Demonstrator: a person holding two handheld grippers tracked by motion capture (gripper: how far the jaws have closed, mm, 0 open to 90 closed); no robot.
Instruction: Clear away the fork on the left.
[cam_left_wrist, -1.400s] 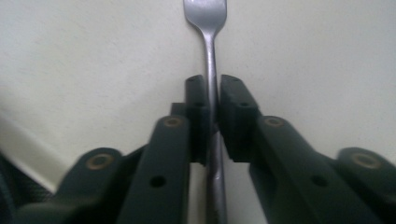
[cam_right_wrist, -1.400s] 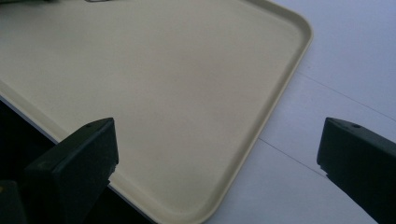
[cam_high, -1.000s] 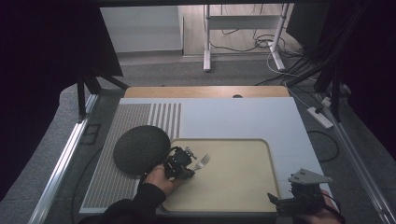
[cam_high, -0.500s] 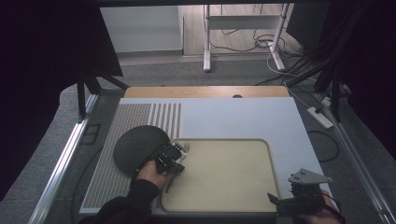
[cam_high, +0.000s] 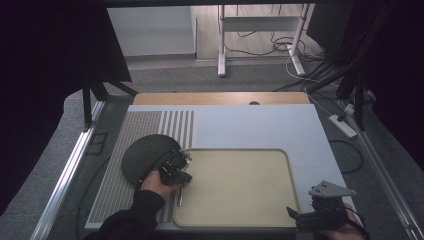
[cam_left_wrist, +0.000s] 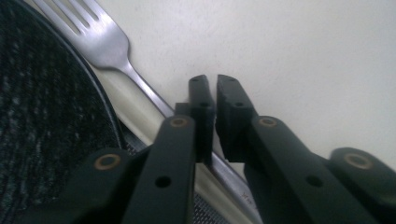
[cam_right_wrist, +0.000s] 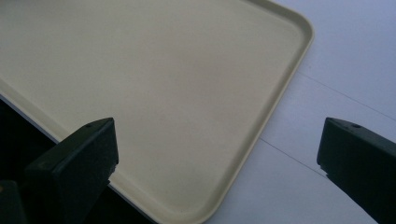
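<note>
A metal fork (cam_left_wrist: 105, 39) lies along the left rim of the beige tray (cam_high: 290, 170), its handle (cam_high: 180, 197) pointing toward the near edge. Just left of it sits a dark round plate (cam_high: 150, 157), which is textured in the left gripper view (cam_left_wrist: 42, 116). My left gripper (cam_high: 177, 170) hovers low over the fork's handle. Its jaws (cam_left_wrist: 215, 88) have just been opening and stand a sliver apart, with the handle running under and between them and no pad pressing on it. My right gripper (cam_high: 300, 217) rests at the tray's near right corner, its jaws (cam_right_wrist: 219, 140) wide open and empty.
The tray (cam_right_wrist: 140, 70) sits on a pale table mat (cam_high: 250, 125) with a ribbed strip (cam_high: 175, 125) at the left. A metal rail (cam_high: 70, 170) runs along the table's left side. Cables and a power strip (cam_high: 342, 125) lie on the floor at the right.
The left hand carried the fork leftward from inside the tray to its left rim beside the dark plate, and the fork now lies there. The right gripper has not moved.
</note>
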